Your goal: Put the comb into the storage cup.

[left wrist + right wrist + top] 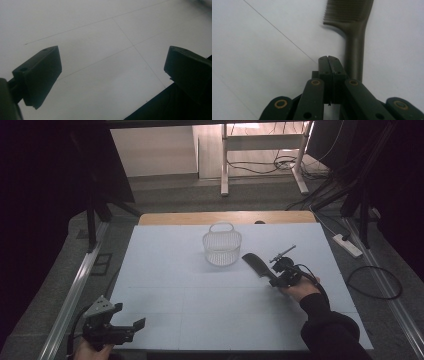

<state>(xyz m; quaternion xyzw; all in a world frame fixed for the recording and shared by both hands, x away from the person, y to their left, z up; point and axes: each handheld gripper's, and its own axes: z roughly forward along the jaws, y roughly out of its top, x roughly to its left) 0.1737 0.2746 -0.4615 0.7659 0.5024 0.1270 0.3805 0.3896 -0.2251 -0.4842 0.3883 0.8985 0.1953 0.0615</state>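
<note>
Black plastic marks the comb (256,264), which is seen in the high view lying on the pale counter (165,285), right of the white basket (222,248) and apart from it; the right gripper (278,272) is set at its handle end, and the left gripper (135,325) rests near the counter's front left corner. Judged from this, the comb has not yet been lifted or put anywhere.

In the left gripper view, the jaws are spread wide over bare counter, nothing between them.

In the right gripper view, the jaws are pressed together, empty, with the comb handle (355,57) lying just beside them, ungripped.
</note>
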